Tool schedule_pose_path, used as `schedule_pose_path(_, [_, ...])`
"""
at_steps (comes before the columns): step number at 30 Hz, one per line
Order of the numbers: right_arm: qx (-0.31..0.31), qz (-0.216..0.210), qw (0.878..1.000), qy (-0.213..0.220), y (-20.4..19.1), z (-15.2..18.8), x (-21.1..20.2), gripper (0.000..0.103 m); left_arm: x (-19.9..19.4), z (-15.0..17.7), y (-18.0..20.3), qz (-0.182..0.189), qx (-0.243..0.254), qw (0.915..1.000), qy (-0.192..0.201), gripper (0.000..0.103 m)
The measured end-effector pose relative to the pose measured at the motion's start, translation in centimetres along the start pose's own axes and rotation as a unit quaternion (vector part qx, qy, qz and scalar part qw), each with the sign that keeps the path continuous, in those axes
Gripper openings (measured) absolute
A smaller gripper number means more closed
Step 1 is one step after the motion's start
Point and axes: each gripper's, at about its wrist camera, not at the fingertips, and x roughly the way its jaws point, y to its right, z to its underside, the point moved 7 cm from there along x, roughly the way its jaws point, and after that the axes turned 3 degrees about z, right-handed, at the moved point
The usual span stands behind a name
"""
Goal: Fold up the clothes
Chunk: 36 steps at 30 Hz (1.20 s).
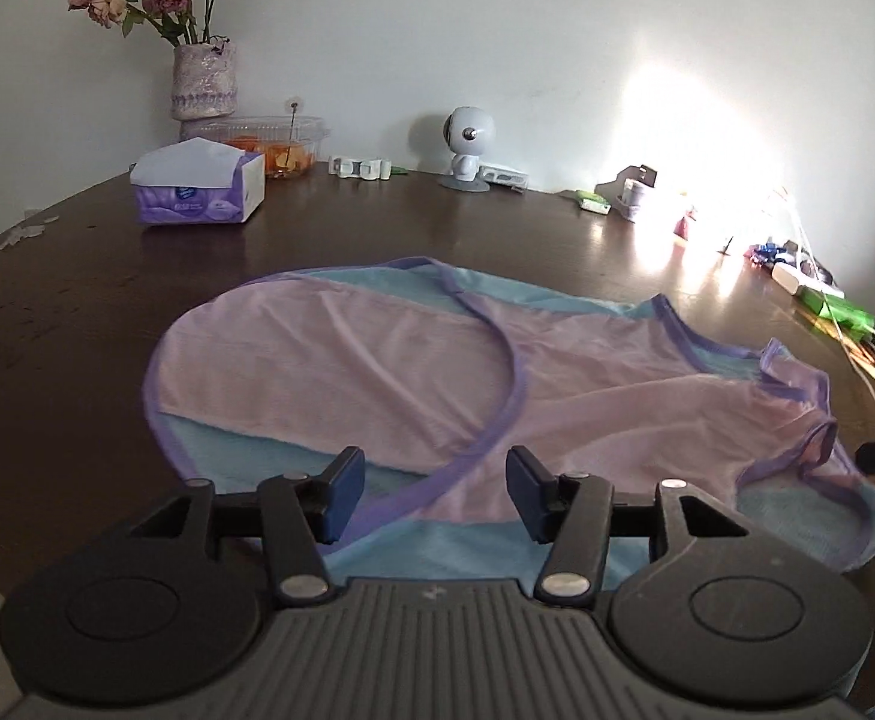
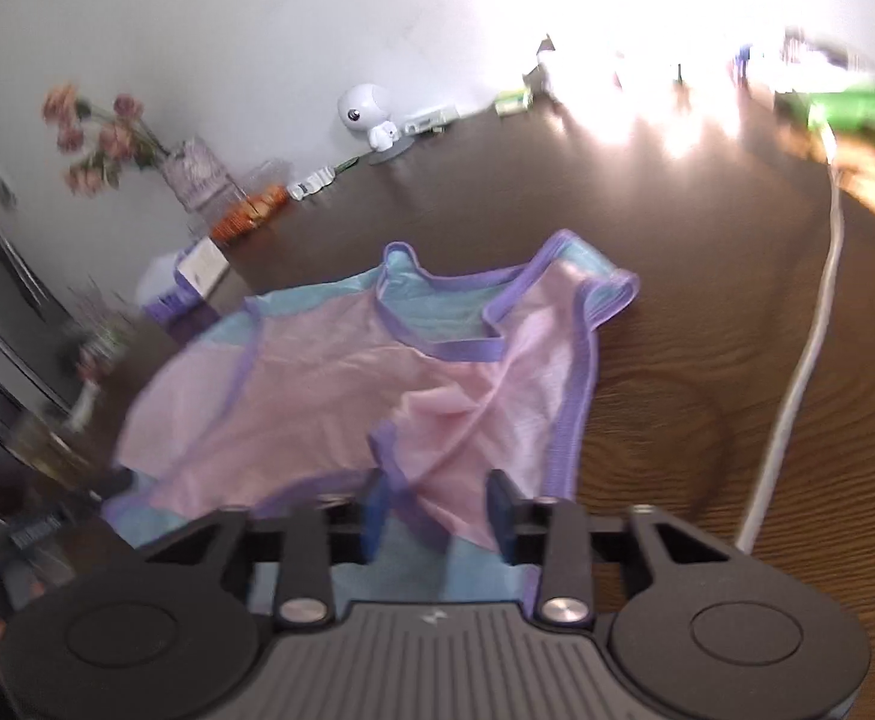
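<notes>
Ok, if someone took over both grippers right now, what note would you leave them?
Left gripper: open, nothing between the jaws, hovering over the near edge of the garment.
Right gripper: open, straddling a purple-trimmed fold at its end of the garment, pads not pressing it as far as the blurred view shows.
Garment: pink and blue with purple trim, lying on the dark table, one pink layer already laid over the blue.
Done: looks like a first fold.
Left: probably smooth the bunched strap end and fold again to a compact shape.
Mind the white cable beside the right gripper.
</notes>
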Motion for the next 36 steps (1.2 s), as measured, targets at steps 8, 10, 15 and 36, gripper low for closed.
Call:
schedule_pose_path(8, [-0.214,-0.079,0.973,-0.021,-11.0,5.0,1.9,0.033,0.5,1.4,-2.9,0.127,0.024,0.9915,-0.013,0.063])
schedule_pose_path(10, [-0.240,-0.060,0.969,-0.020,-11.8,5.6,2.6,0.025,0.7,1.6,-3.7,0.142,0.023,0.9896,-0.013,0.053])
schedule_pose_path(15, [-0.246,-0.040,0.968,-0.002,-11.6,5.7,2.0,0.006,-0.1,1.5,-5.2,0.178,0.009,0.9839,-0.003,0.044])
schedule_pose_path(36, [-0.153,0.072,0.984,0.053,-9.0,-2.9,6.9,0.005,6.6,-7.8,-4.0,0.188,0.083,0.9785,0.018,0.004])
